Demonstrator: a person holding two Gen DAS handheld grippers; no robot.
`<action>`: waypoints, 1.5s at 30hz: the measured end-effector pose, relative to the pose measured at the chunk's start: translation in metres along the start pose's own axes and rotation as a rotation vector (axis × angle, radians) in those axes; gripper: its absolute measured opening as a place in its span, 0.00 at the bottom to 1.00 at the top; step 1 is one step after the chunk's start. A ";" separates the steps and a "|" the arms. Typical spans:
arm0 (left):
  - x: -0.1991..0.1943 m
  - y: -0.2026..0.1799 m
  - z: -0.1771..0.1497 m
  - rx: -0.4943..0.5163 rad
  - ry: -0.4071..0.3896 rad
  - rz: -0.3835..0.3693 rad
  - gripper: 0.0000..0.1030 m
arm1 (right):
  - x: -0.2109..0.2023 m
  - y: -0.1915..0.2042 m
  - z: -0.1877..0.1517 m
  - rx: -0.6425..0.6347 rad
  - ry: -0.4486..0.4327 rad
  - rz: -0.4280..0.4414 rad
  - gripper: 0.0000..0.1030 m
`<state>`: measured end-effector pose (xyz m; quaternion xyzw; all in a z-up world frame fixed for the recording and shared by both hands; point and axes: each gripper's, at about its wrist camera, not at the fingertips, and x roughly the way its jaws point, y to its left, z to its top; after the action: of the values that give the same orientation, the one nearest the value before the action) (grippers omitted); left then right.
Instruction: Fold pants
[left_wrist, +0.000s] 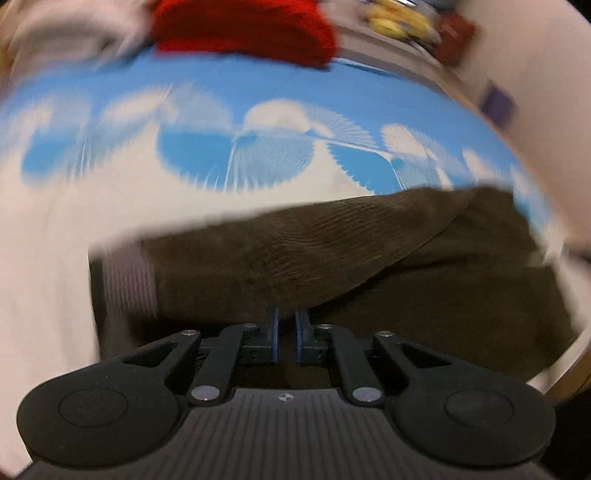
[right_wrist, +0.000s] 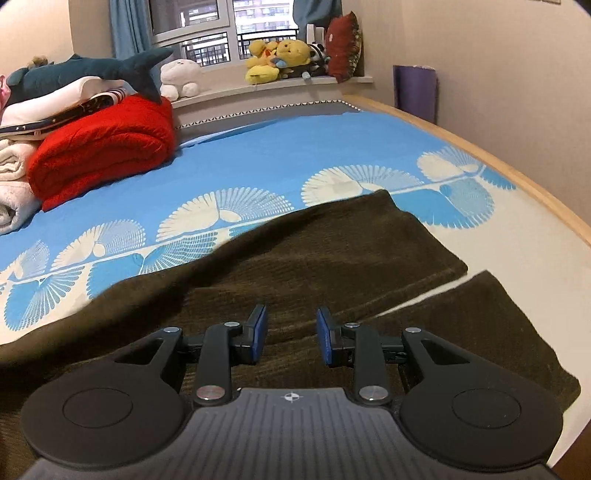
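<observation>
Dark brown corduroy pants (right_wrist: 317, 254) lie on a blue and white bedsheet (right_wrist: 295, 155). In the right wrist view both legs run away to the right, with a strip of sheet between the leg ends. My right gripper (right_wrist: 291, 325) is open and empty just above the pants. In the blurred left wrist view my left gripper (left_wrist: 287, 317) is shut on the near edge of the pants (left_wrist: 314, 251), where a light striped lining (left_wrist: 129, 280) shows at the left.
A folded red blanket (right_wrist: 107, 147) and a stack of folded white bedding (right_wrist: 14, 166) with a plush shark (right_wrist: 92, 70) sit at the far left. Plush toys (right_wrist: 280, 59) line the window sill. The bed's wooden edge (right_wrist: 517, 177) runs along the right.
</observation>
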<state>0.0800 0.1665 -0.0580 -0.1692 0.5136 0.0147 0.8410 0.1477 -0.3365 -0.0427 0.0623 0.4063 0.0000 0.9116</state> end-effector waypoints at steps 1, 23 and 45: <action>0.002 0.010 -0.002 -0.078 0.019 -0.021 0.41 | 0.000 0.000 -0.001 -0.002 0.000 0.005 0.30; 0.057 0.074 0.029 -0.514 0.079 0.078 0.68 | 0.020 0.029 0.002 -0.075 0.064 0.067 0.36; 0.042 0.063 0.039 -0.437 0.003 0.220 0.14 | 0.074 0.038 0.025 0.181 0.078 0.191 0.36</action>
<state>0.1208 0.2317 -0.0950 -0.2901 0.5148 0.2165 0.7772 0.2177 -0.2977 -0.0762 0.1825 0.4319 0.0524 0.8817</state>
